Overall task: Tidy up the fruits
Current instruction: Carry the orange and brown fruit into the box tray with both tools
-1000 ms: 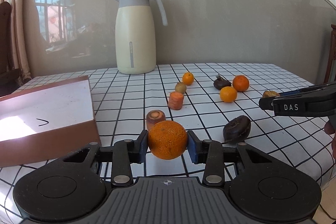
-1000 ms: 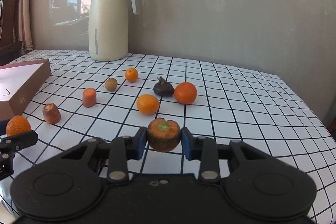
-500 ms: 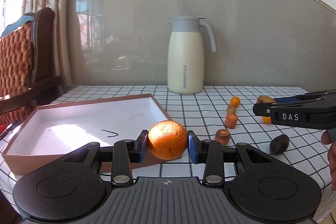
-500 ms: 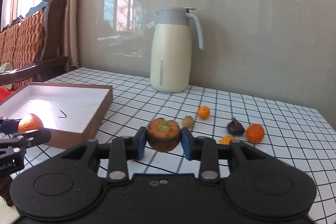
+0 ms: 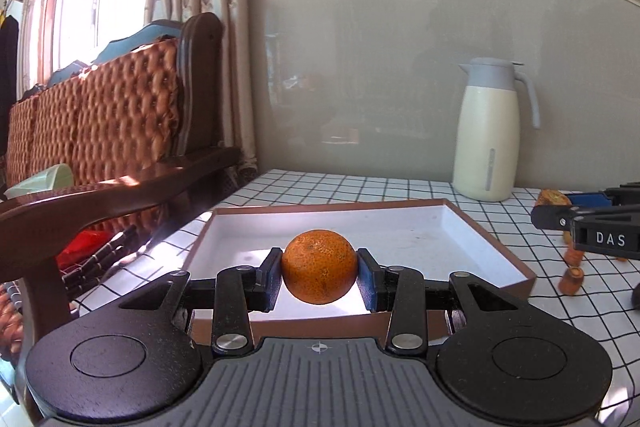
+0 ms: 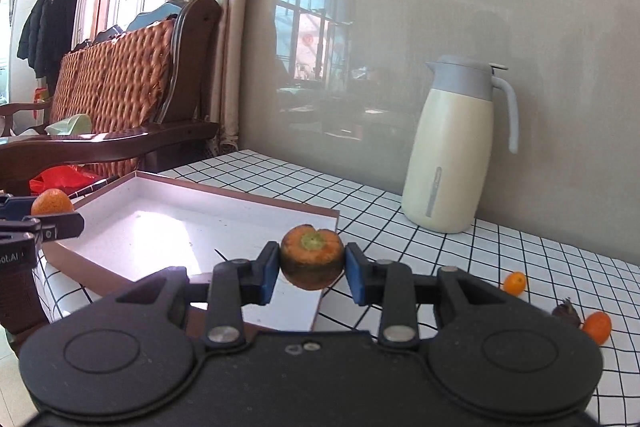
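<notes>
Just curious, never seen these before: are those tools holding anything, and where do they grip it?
Yes. The left tool pinches an orange by its sides; the right tool pinches a carrot stub by its sides.

The orange, round with a pitted skin, sits clamped in the left claw above the near rim of the box; the brown-sided fruit, its orange face and green centre turned to the camera, is pinched in the right claw over the box's near corner; the box, white inside and brown outside, lies flat on the worktop.
</notes>
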Demonstrator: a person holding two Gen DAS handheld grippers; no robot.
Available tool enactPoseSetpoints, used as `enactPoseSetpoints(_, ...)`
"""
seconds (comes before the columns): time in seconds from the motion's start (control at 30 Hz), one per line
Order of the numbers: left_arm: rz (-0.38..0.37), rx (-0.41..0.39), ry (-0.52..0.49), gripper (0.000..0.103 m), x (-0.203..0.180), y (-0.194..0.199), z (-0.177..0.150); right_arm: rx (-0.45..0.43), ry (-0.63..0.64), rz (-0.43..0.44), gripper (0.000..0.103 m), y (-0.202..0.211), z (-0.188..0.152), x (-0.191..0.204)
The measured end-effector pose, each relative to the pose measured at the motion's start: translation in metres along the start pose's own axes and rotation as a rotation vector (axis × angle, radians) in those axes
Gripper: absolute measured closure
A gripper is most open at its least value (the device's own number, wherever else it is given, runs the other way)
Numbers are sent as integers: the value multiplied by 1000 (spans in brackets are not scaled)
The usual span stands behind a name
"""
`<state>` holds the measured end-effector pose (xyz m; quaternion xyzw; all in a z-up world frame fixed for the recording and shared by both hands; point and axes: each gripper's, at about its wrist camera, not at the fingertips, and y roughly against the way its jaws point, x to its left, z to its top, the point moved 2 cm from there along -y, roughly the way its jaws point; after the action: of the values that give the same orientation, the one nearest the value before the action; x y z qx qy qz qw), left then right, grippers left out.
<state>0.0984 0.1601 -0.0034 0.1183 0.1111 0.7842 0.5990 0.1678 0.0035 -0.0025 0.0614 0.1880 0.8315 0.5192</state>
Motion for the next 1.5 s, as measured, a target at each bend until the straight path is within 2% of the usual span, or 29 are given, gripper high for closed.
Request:
enactPoseSetpoints(0.27,46,10,17,64,25,-35,11,2,26,32,76,-25,12,15)
enactPoseSetpoints(0.53,79,22,62,64,48,-78,26,48,32,46,76,-72,23,11)
enactPoseSetpoints(0.8,83,65,68,64,51,-111,28,84,-7,53,76,-103,25,3)
enactPoseSetpoints(1.3,98,99,74,64,55,-144,35,147,-16,65,76,-148,36,-1)
enactPoseSetpoints(1.5,99,100,76,64,56,-149,36,153,-18,68,76,-154,39,-1)
